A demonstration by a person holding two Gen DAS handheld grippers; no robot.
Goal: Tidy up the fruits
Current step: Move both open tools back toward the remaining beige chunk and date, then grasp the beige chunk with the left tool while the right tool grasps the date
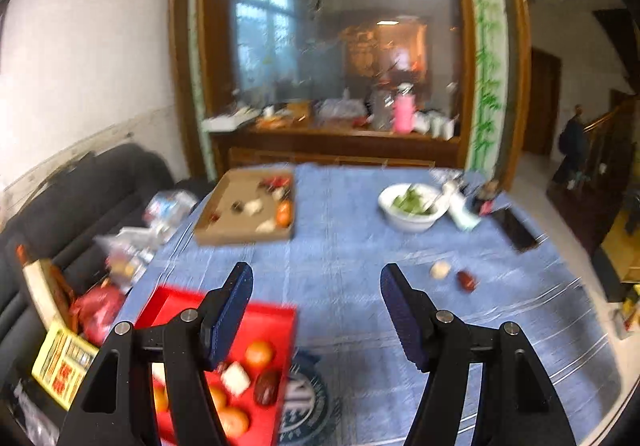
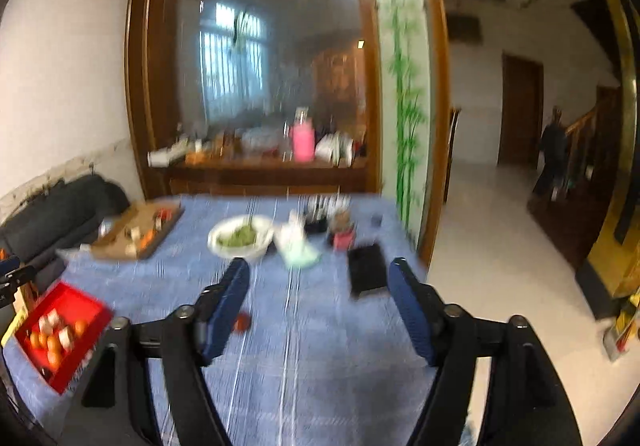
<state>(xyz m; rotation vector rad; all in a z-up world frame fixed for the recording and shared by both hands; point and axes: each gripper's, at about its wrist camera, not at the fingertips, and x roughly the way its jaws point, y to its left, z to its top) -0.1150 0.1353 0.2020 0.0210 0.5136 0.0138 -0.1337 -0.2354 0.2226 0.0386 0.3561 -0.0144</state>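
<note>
Both grippers' jaws, left (image 1: 316, 310) and right (image 2: 318, 304), released; red tray (image 1: 276, 316) runs lengthwise away from the left camera.

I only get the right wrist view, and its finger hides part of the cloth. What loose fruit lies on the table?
Observer: The left wrist view shows two loose pieces on the blue tablecloth: a pale round piece with a dark red date beside it.
Operator: Is the left gripper carrying anything?
Observer: No. The left gripper is empty, jaws open, near the red tray.
Operator: Any date already in that tray?
Observer: Yes, another date lies there next to an orange.
</note>
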